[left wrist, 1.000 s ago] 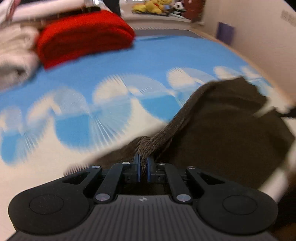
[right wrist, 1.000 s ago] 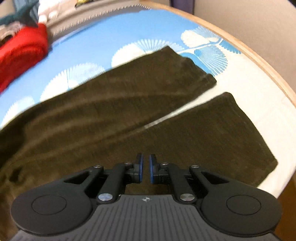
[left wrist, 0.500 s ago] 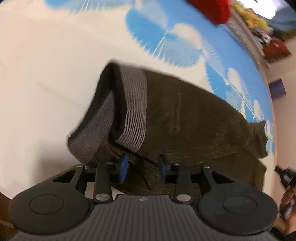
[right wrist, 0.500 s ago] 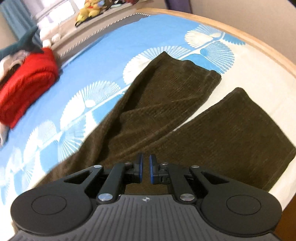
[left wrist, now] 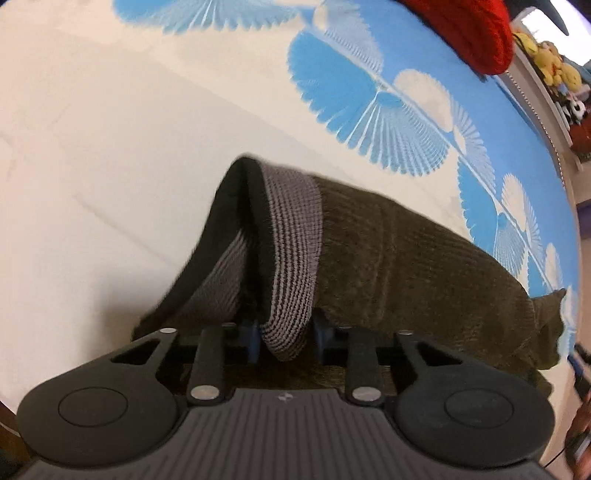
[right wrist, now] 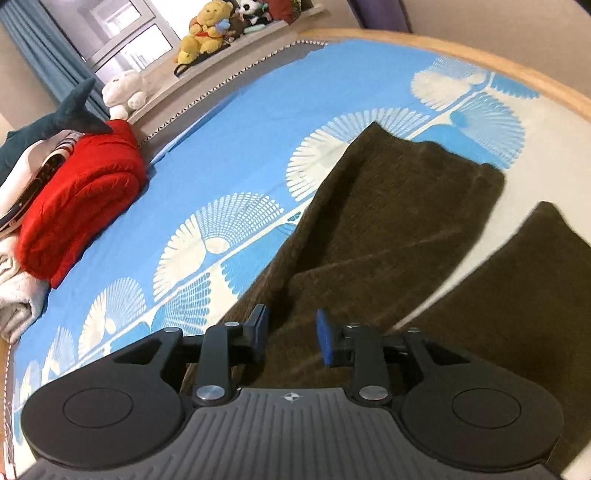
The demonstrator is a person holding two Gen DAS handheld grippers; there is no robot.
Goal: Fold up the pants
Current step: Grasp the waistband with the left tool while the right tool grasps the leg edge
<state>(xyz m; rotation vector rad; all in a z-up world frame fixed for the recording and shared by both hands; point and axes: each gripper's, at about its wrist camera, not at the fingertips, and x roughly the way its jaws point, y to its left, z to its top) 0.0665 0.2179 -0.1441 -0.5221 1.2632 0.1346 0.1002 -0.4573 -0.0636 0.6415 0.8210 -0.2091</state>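
Dark brown corduroy pants (right wrist: 399, 221) lie on a blue and white bed sheet (right wrist: 229, 136), one leg folded over toward the other. In the left wrist view the pants (left wrist: 406, 266) show their grey ribbed waistband (left wrist: 291, 258), bunched and standing open. My left gripper (left wrist: 286, 338) is open, with the waistband's lower edge hanging loose between its jaws. My right gripper (right wrist: 291, 334) is open just above the pants fabric, holding nothing.
A folded red blanket (right wrist: 77, 199) and white bedding (right wrist: 18, 291) lie at the far left of the bed. Plush toys (right wrist: 203, 33) sit on a ledge behind. The bed's wooden edge (right wrist: 517, 70) runs along the right.
Both grippers have opened: the left let go of the waistband it held a second ago, and the right opened from shut. The pants leg has been folded over.
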